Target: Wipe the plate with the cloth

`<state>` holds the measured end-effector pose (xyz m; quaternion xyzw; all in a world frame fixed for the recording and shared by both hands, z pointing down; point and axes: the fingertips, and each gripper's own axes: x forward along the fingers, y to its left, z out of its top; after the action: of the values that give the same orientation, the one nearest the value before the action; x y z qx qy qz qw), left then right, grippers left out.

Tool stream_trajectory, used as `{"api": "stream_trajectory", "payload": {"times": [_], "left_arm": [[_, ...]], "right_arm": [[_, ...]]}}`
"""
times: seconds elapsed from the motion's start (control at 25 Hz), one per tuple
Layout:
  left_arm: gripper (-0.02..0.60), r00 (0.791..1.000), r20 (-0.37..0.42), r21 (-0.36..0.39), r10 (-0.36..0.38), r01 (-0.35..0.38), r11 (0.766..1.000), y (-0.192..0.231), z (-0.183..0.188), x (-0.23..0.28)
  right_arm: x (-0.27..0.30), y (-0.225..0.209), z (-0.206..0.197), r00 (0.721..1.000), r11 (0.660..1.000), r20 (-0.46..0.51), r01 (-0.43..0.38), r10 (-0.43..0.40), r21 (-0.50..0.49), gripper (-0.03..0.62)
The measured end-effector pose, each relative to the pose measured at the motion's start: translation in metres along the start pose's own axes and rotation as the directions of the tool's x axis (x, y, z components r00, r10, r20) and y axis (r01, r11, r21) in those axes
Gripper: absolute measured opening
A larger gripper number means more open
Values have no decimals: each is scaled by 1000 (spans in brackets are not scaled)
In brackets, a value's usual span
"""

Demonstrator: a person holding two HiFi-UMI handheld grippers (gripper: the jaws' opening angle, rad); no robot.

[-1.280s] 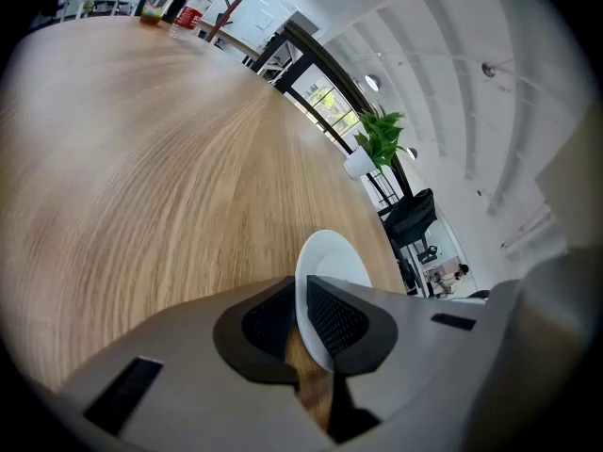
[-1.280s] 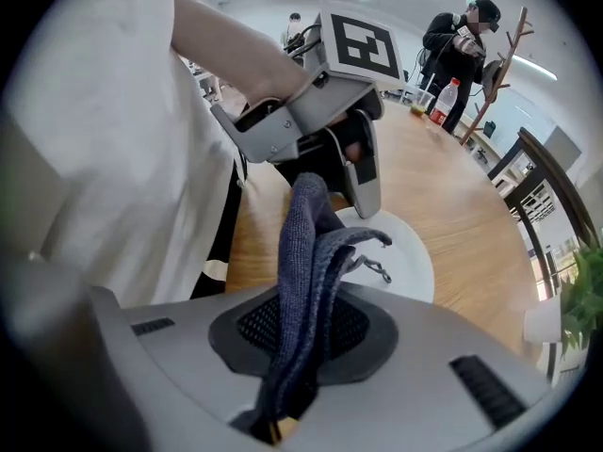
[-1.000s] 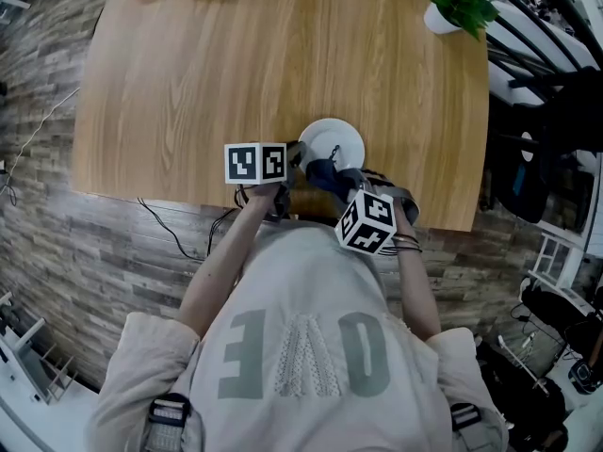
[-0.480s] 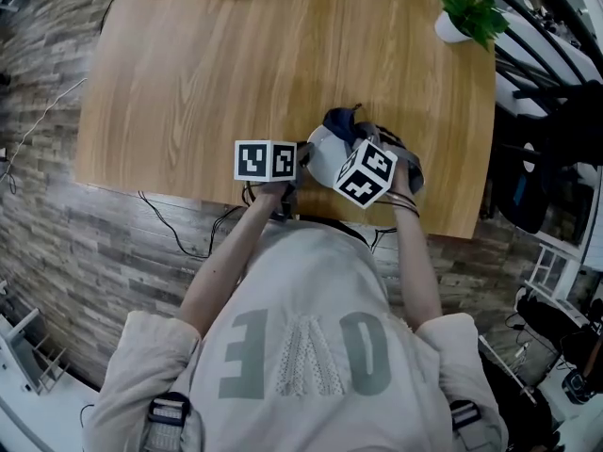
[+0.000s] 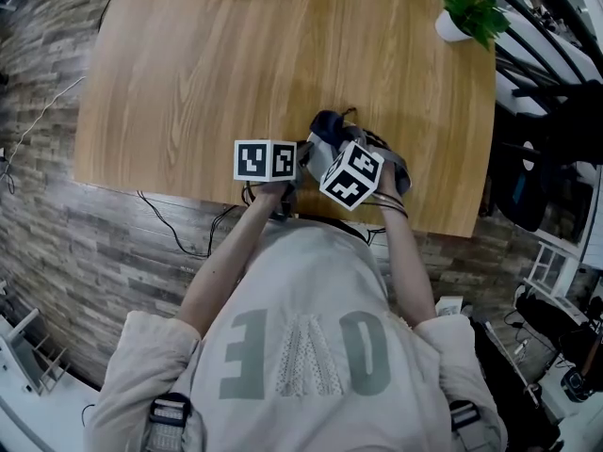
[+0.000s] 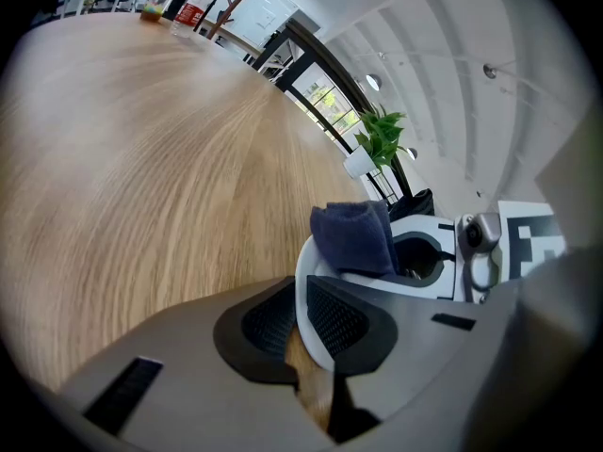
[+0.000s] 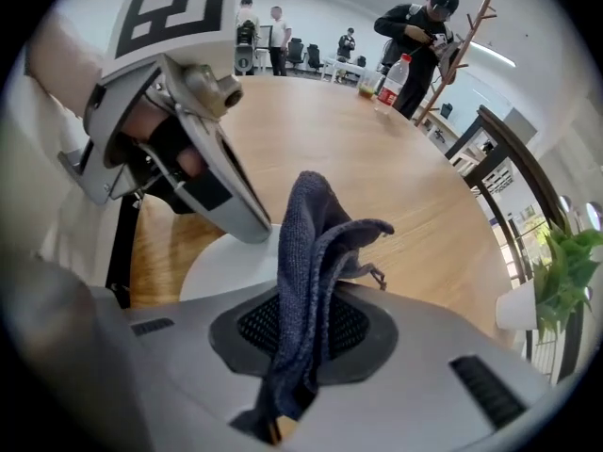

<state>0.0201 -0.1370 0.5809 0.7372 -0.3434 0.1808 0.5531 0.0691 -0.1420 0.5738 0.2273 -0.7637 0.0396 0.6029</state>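
A white plate [image 5: 317, 154] lies near the table's front edge, mostly hidden under my right gripper [image 5: 332, 136]. My left gripper [image 6: 300, 320] is shut on the plate's rim [image 6: 303, 290], one pad on each face. My right gripper [image 7: 300, 332] is shut on a dark blue cloth [image 7: 306, 252], which bunches up out of the jaws over the plate [image 7: 226, 264]. In the left gripper view the cloth [image 6: 354, 237] sits on the far side of the plate. In the head view the cloth [image 5: 327, 122] pokes out beyond the right gripper.
The wooden table [image 5: 264, 55] stretches away beyond the plate. A potted plant [image 5: 464, 8] stands at its far right corner, and a bottle [image 7: 391, 81] and cup at the far left. People stand beyond the table [image 7: 415, 26]. A coat rack is nearby.
My right gripper carried the cloth from the plate's near side to its far side, then back a little to the left. The left gripper and the plate kept still.
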Motion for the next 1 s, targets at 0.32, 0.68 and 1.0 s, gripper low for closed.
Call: {"api": "stream_trajectory", "payload": {"times": [0.32, 0.68, 1.0], "left_arm": [[43, 1000, -1, -6, -4, 4, 1000, 0, 0, 0], [43, 1000, -6, -3, -4, 4, 1000, 0, -1, 1], [43, 1000, 1, -3, -1, 1, 1000, 7, 2, -5]], "right_arm": [[-13, 61, 1, 991, 990, -1, -133, 133, -38, 57], [-31, 105, -1, 970, 966, 21, -238, 241, -100, 57], [-31, 111, 8, 965, 962, 42, -253, 258, -98, 57]]}}
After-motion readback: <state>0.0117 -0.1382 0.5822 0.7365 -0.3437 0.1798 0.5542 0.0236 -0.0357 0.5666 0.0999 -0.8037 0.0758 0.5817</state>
